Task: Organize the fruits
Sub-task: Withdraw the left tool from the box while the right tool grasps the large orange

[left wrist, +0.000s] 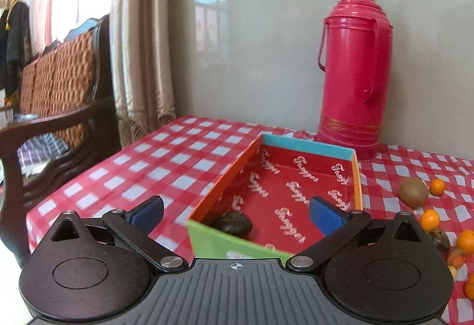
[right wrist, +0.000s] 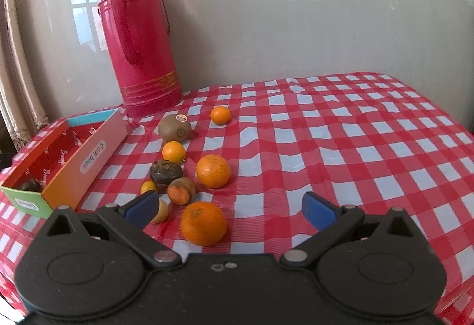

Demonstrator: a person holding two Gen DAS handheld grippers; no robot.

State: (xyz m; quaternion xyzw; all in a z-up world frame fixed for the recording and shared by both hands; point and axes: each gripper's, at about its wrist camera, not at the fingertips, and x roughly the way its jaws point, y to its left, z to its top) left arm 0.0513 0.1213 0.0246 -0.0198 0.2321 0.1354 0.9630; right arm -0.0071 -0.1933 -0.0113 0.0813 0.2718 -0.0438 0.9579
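The table (right wrist: 340,129) carried a glossy red-and-white checked cloth, wrinkled in places, and stood against a smooth grey wall panel (left wrist: 266,43) with a pale moulded border. Beige fringed curtains (left wrist: 139,43) hung far left of the left tool (left wrist: 236,213), beside a dark wooden chair (left wrist: 59,117) with a woven orange cushion.

Directly ahead of the left tool lay a shallow rectangular cardboard box (left wrist: 225,242), lined in lettered red, its walls orange, green and blue. One dark, rough, rounded fruit (left wrist: 232,222) rested in the near corner, between the spread blue pads but apart from them; the left tool stood fully open, holding nothing.

A tall ribbed pink flask (left wrist: 354,73) stood upright beyond the box.

The right tool (right wrist: 231,208) was likewise open and empty. A dimpled orange (right wrist: 203,222) lay between its pads, untouched. Ahead and to the left were smaller oranges, a fuzzy brown kiwi (right wrist: 174,127) bearing a sticker, and a dark wrinkled fruit (right wrist: 165,172)
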